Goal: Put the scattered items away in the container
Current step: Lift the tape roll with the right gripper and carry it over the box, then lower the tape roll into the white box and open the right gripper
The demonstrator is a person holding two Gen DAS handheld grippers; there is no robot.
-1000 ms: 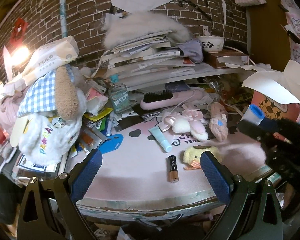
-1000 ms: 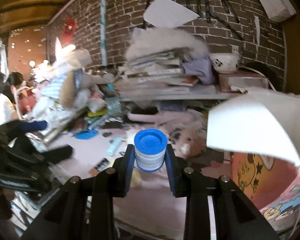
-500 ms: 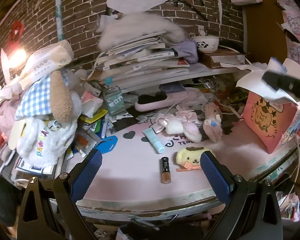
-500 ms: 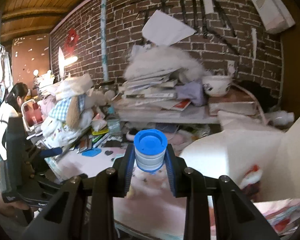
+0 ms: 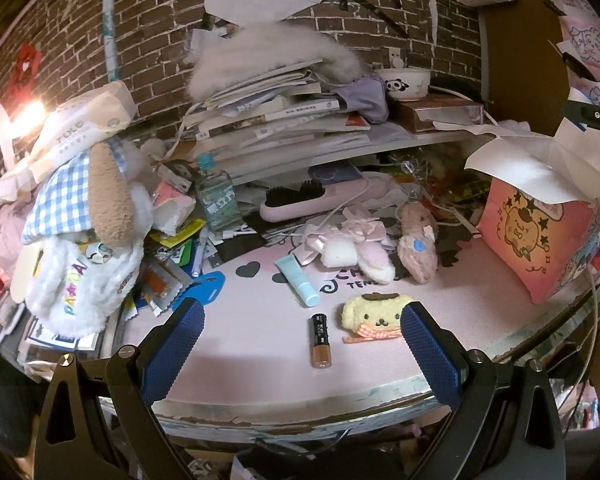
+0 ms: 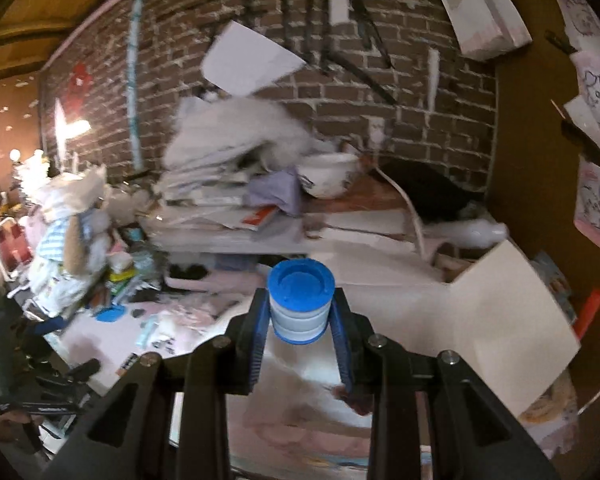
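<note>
My right gripper [image 6: 300, 320] is shut on a small white jar with a blue lid [image 6: 300, 304], held above the open pink cartoon box [image 6: 511, 320] with its white flaps spread. In the left wrist view that pink box [image 5: 539, 236] stands at the table's right. My left gripper [image 5: 300, 344] hangs open over the front edge of the pink table [image 5: 252, 332]. Between its fingers lie a battery [image 5: 320, 341] and a yellow dog plush [image 5: 373, 314]. Farther back are a light blue tube [image 5: 298, 280], a white-and-pink bunny plush [image 5: 359, 250] and a brown plush [image 5: 417, 242].
A big white plush with a checked cap [image 5: 84, 232] and piles of packets crowd the left. A pink hairbrush [image 5: 311, 200], a water bottle [image 5: 216, 200] and stacked books [image 5: 276, 120] under a shelf fill the back. A panda bowl [image 5: 403, 84] sits on a box.
My right gripper carried the blue-lidded jar up and to the right, from over the table to above the pink box. The left gripper barely moved.
</note>
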